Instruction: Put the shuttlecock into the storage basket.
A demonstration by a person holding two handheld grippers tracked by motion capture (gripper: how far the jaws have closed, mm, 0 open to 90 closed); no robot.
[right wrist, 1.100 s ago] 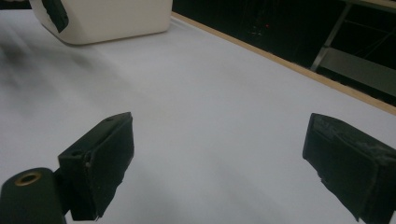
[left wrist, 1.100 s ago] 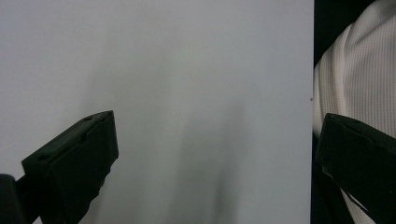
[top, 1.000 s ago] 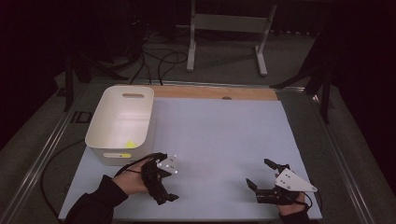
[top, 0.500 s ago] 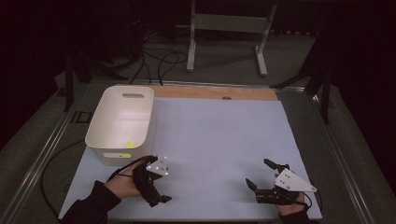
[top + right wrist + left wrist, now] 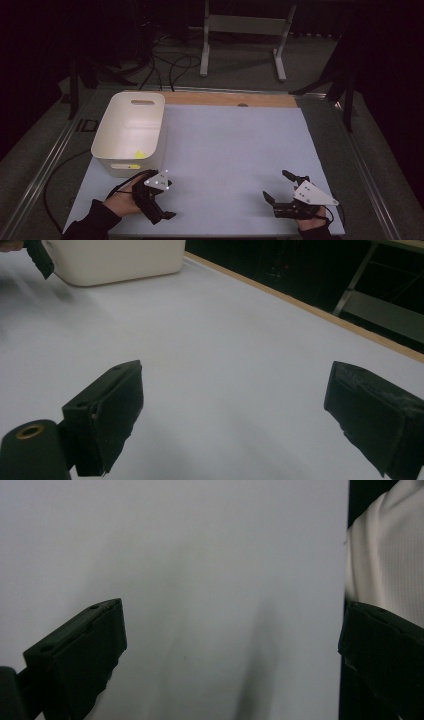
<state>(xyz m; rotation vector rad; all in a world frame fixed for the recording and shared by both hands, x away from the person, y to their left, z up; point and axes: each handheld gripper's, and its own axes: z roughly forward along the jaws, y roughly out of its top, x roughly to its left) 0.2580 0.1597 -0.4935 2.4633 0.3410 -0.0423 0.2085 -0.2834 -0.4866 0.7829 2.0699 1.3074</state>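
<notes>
My left gripper is held low over the pale mat near its front left corner, just in front of the white bin. It points back toward the person. In the left gripper view its jaws stand wide apart over bare mat, with nothing between them, and a white garment shows past the mat's edge. My right gripper rests near the front right corner, open and empty. In the right gripper view its jaws frame bare mat.
A small yellow thing lies inside the bin near its front wall. The bin and the left gripper show far off in the right gripper view. A wooden strip edges the back of the mat. A metal stand and cables lie beyond the table.
My left gripper has drifted left and toward the person, turning its jaws toward the front edge. The right gripper has stayed put.
</notes>
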